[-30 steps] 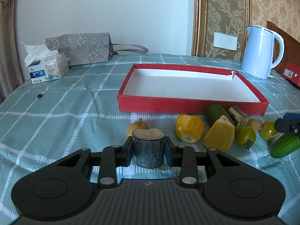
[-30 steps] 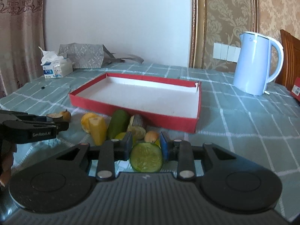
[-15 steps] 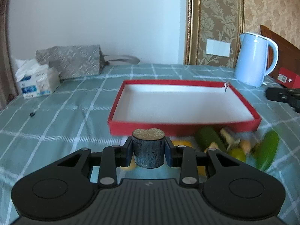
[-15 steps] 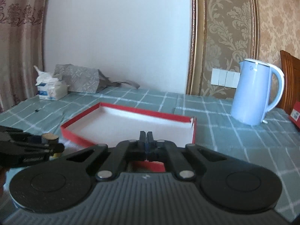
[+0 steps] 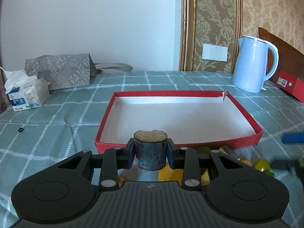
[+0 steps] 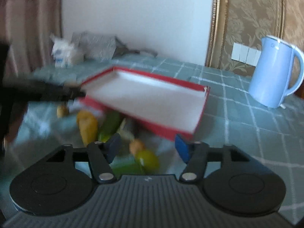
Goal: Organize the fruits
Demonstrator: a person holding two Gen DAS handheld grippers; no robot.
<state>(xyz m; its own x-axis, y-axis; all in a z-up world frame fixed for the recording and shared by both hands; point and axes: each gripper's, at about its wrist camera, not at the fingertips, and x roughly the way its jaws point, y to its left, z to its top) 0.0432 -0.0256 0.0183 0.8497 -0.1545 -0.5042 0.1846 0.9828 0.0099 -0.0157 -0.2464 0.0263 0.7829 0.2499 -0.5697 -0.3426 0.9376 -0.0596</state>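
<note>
Pale blue kettle (image 5: pixel 253 64) upright at table's far right, near small red box (image 5: pixel 290 85). Tissue pack (image 5: pixel 26 95) far left, patterned grey bag (image 5: pixel 62 72) just behind it. Small black ring (image 5: pixel 20 129) on checked green tablecloth (image 5: pixel 57 117). White wall switch (image 5: pixel 214 52) above.

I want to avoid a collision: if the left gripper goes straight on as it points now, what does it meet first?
Probably the red tray: its near wall or white floor lies just beyond the dark cylinder piece held in the left gripper. Depth is uncertain.

White wall (image 5: pixel 95 22), gold damask panel (image 5: pixel 212 24) — brown curtain (image 6: pixel 28 24) left.
</note>
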